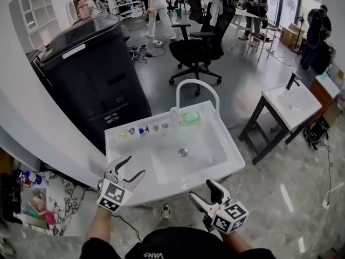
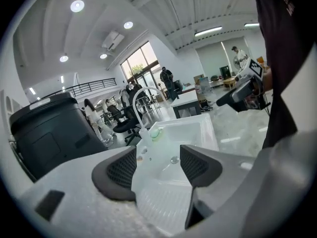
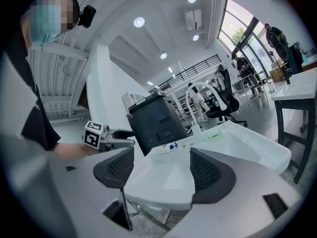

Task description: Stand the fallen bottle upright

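Note:
A white sink (image 1: pixel 178 152) stands in front of me, with an arched white faucet (image 1: pixel 197 85) at its back edge. A small clear bottle (image 1: pixel 174 117) sits at the faucet's base beside a green sponge (image 1: pixel 190 118); it looks upright, also in the left gripper view (image 2: pixel 145 142). Several small items (image 1: pixel 141 130) lie on the back left ledge. My left gripper (image 1: pixel 135 166) hovers open over the sink's front left corner, jaws empty (image 2: pixel 157 165). My right gripper (image 1: pixel 202 190) is open and empty below the sink's front edge (image 3: pixel 158 170). Both are far from the bottle.
A big black machine (image 1: pixel 91 69) stands behind the sink on the left. Beyond it are a black office chair (image 1: pixel 199 47) and people. A second sink on dark legs (image 1: pixel 291 104) is at the right. Clutter lies on the floor at the lower left (image 1: pixel 32 198).

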{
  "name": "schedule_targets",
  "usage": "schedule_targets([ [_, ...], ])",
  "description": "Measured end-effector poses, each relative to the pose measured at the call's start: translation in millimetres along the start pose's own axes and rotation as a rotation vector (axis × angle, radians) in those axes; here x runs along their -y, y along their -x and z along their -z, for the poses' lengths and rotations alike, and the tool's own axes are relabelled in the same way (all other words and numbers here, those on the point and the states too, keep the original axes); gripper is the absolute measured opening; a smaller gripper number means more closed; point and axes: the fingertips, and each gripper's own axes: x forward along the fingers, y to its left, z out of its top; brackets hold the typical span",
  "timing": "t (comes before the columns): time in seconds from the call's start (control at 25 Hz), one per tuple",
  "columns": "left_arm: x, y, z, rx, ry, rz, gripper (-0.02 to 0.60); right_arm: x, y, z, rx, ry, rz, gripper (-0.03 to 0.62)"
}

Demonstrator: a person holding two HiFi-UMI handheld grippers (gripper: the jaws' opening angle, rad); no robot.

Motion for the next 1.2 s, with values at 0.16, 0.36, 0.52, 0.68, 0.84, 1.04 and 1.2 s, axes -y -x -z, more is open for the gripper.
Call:
schedule_targets([
  [0.16,-27,-27,10,-0.043,-0.067,0.056,0.285,2,-27,-2,-0.01,-0.006,0.01,0.331],
  [0.36,-54,-60,26,-0.117,-0.199,0.147,0.285,4,-57,-6,-0.007,-0.014,0.046,0.33],
  [0.52,-78,-82,37,-0.149,-0.276,0.199,0.285,4,-78,-6,-0.008,-0.024,0.078,0.328],
  [0.68,-106,-109,44,-0.163,-0.328,0.227,0.285,3,-95,-7,-0.007,-0.029,0.112,0.322],
  [0.84,-121,-135,51,-0.168,-0.341,0.275,0.285,5,-108,-7,0.001,-0.034,0.158,0.319],
  [1.04,-125,-169,70,-0.203,-0.346,0.346,0.285,7,-120,-4,0.012,-0.041,0.213,0.318],
  [1.2,-128,-194,91,-0.228,-0.317,0.392,0.285,11,-127,-2,0.008,-0.036,0.26,0.316],
])
